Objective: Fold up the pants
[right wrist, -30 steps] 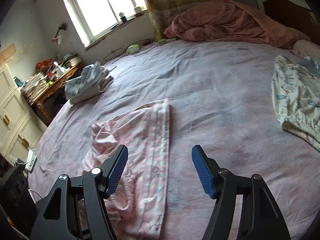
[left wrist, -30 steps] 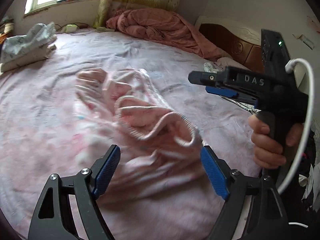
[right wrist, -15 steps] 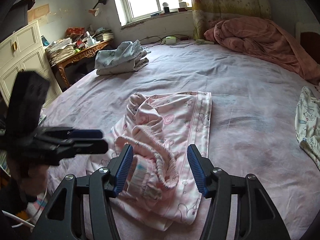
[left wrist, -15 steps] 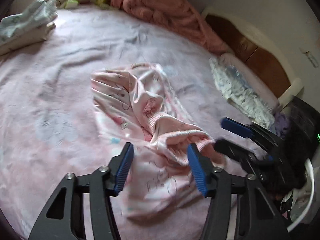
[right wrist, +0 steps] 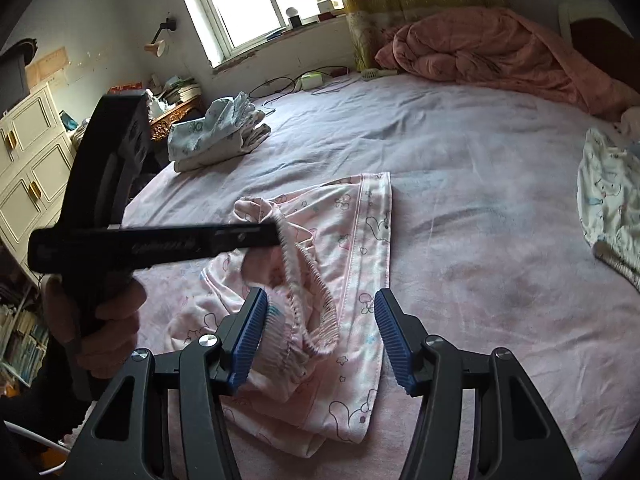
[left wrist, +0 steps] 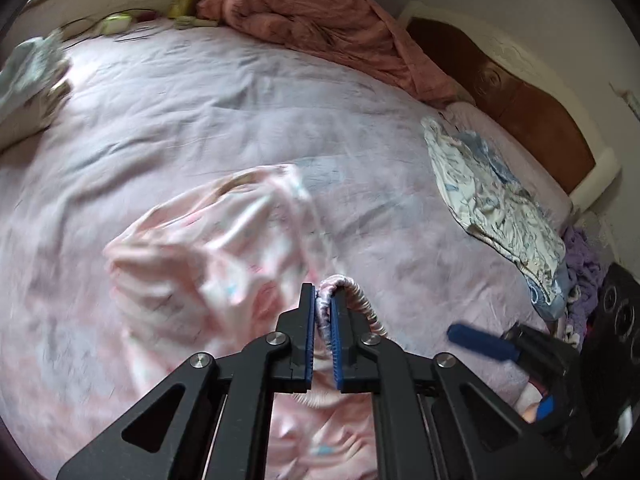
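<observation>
Pink printed pants [right wrist: 344, 240] lie crumpled on the lilac bed sheet [right wrist: 460, 152]; they also show in the left wrist view [left wrist: 224, 248]. My left gripper [left wrist: 323, 300] is shut on the elastic waistband [left wrist: 360, 300] and lifts it; it crosses the right wrist view [right wrist: 276, 232] from the left. My right gripper [right wrist: 320, 320] is open, its fingers either side of the bunched waistband [right wrist: 312, 280], close above it. Its blue fingertip [left wrist: 476, 340] shows at the right in the left wrist view.
A white and blue printed garment [left wrist: 492, 200] lies on the bed's right side, also in the right wrist view [right wrist: 612, 208]. A folded pale garment pile [right wrist: 216, 132] sits at the far left. A pink quilt [right wrist: 492, 52] is heaped by the headboard [left wrist: 520, 108].
My left gripper closed on the waistband and raised it. My right gripper moved lower and closer over the bunched waistband, still open.
</observation>
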`<act>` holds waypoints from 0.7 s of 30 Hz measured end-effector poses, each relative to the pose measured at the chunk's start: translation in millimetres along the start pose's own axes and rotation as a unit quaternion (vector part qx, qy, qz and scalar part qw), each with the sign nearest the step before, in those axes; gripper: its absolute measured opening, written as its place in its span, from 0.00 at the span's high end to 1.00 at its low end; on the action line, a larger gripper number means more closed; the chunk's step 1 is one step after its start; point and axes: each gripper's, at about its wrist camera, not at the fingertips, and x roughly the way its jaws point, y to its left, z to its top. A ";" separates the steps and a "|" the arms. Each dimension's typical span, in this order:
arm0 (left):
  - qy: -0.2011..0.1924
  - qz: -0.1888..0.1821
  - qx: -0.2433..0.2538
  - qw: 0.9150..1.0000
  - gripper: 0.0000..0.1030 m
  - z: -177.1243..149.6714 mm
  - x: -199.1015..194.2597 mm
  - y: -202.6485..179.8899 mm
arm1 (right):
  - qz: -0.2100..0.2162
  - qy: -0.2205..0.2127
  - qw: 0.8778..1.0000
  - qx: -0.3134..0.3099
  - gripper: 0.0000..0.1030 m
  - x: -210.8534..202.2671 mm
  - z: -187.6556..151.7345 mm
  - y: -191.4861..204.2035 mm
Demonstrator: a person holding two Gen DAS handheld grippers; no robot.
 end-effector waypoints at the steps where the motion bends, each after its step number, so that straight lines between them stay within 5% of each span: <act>1: 0.003 -0.004 0.005 1.000 0.94 4.2 3.4 -3.5 | 0.000 0.006 1.000 -0.001 0.56 2.7 -0.5 0.8; 4: -0.001 -0.008 0.027 1.000 0.83 7.8 2.9 -12.7 | -0.008 0.036 0.999 -0.005 0.76 16.6 -3.5 3.8; 6: -0.022 0.001 0.032 0.999 0.55 3.9 -8.2 -11.5 | -0.031 0.051 0.998 -0.002 0.84 25.9 -5.9 2.4; 7: -0.031 0.007 0.032 0.999 0.52 0.8 -13.7 -8.9 | -0.049 0.061 0.997 0.004 0.84 31.3 -7.0 -0.2; 16: -0.084 0.079 -0.005 0.993 0.39 -23.7 -65.7 50.9 | -0.083 0.066 0.994 0.030 0.84 34.5 -5.2 -12.6; 21: -0.057 0.079 -0.006 0.995 0.41 -56.8 -74.0 66.0 | -0.087 0.007 0.996 0.018 0.79 12.9 5.6 -5.4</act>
